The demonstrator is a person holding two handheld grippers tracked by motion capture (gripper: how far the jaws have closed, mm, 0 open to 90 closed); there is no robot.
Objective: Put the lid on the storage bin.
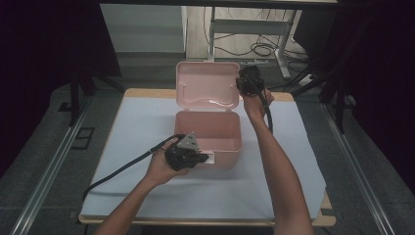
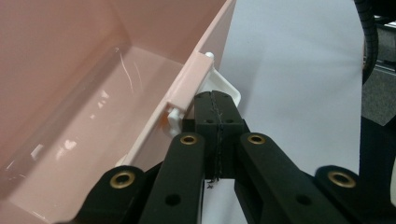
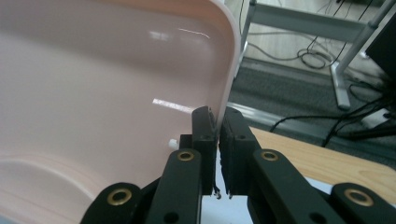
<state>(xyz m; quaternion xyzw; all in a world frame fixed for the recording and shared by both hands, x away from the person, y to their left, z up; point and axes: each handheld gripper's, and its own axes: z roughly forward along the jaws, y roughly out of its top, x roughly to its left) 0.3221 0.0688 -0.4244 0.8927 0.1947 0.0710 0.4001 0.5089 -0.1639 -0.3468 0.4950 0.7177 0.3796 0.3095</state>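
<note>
A pink plastic box (image 1: 230,147) stands open mid-table, its lid (image 1: 206,85) raised upright at the back. My right gripper (image 1: 240,83) is shut on the lid's right edge; in the right gripper view the thin pink rim of the lid (image 3: 93,84) runs between the jaws of that gripper (image 3: 217,116). My left gripper (image 1: 208,159) sits at the box's front wall. In the left gripper view its jaws are pressed together, and the gripper (image 2: 215,95) has its tips against the white latch (image 2: 229,88) on the box rim (image 2: 187,84). The box interior looks bare.
A white sheet (image 1: 147,127) covers the wooden table (image 1: 147,92). Behind the table stand a desk frame (image 1: 281,54) and loose floor cables (image 1: 259,49). Metal rails (image 1: 54,161) run along both sides. Black cables trail from both grippers.
</note>
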